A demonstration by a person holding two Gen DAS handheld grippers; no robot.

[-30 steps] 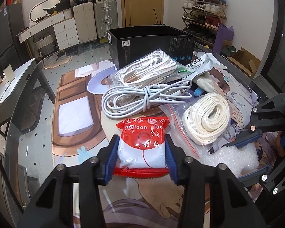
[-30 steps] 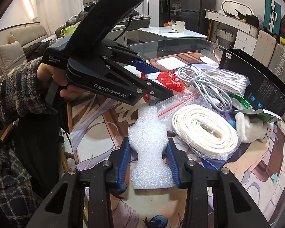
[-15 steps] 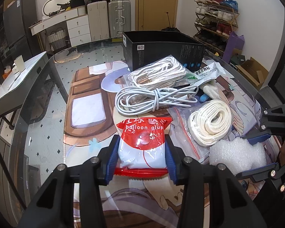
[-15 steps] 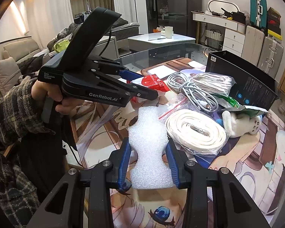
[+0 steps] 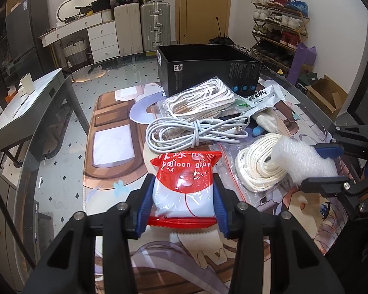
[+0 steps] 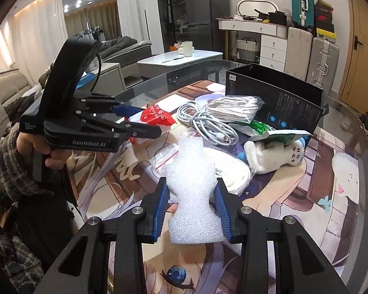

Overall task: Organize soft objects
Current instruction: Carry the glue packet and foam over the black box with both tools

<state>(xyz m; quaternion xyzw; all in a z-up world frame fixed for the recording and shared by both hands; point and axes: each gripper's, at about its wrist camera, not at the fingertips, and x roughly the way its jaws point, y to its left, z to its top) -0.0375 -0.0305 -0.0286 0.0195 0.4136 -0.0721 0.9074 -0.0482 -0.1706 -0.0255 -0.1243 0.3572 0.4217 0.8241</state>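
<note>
**Box ahead, both tongs loaded**

Left wrist view: left tongs are clenched on the balloon glue packet, held up off the table. The black box, open at the top, stands straight ahead at the far end, its long side lying left to right across the line of approach. Between packet and box lie the white cable coil and the bagged cord bundle. To the right, the foam piece hangs over the bagged white rope.

Right wrist view: right tongs are clenched on the foam piece, its long axis running away from the camera. The box lies far and to the right, with a plush toy and a green-printed pouch in between. The left tongs sit at left; by my reading both are about equally far from the box.

The table is glass with a printed mat; suitcases, drawers and a shoe rack line the room.
</note>
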